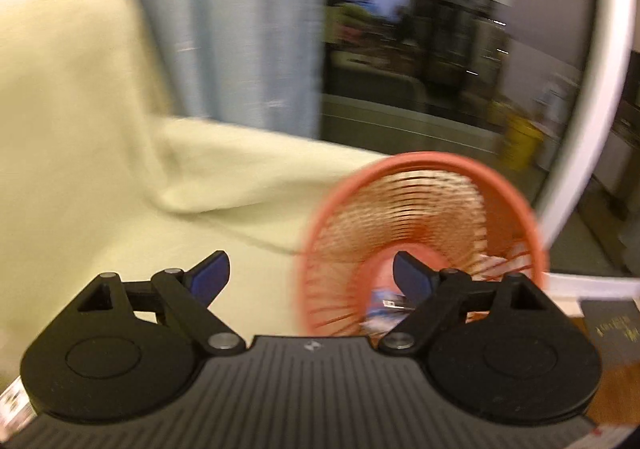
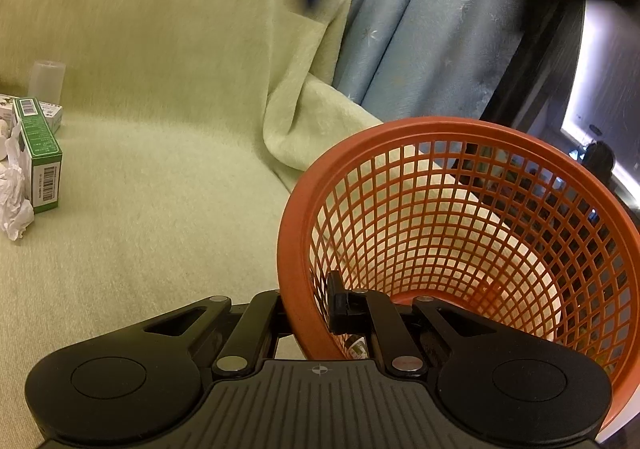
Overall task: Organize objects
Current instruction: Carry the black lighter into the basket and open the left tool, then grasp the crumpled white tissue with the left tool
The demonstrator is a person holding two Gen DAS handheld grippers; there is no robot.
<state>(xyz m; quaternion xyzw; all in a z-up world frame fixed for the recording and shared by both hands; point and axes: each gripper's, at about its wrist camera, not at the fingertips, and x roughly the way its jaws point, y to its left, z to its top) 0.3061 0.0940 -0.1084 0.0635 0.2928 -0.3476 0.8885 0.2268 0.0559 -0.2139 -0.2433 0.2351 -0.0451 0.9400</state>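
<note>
Now my right gripper (image 2: 310, 309) pinches the orange basket (image 2: 460, 233) rim, left gripper (image 1: 310, 275) wide and empty; next, fetch the green box (image 2: 40, 157) at left.

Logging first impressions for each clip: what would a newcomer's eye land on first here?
The orange mesh basket, tilted on the pale green blanket at the right, its rim pinched by the right gripper. Next, the left gripper, its blue-padded fingers spread wide and empty before the basket. Far left on the blanket lie a green box and crumpled tissue.
</note>
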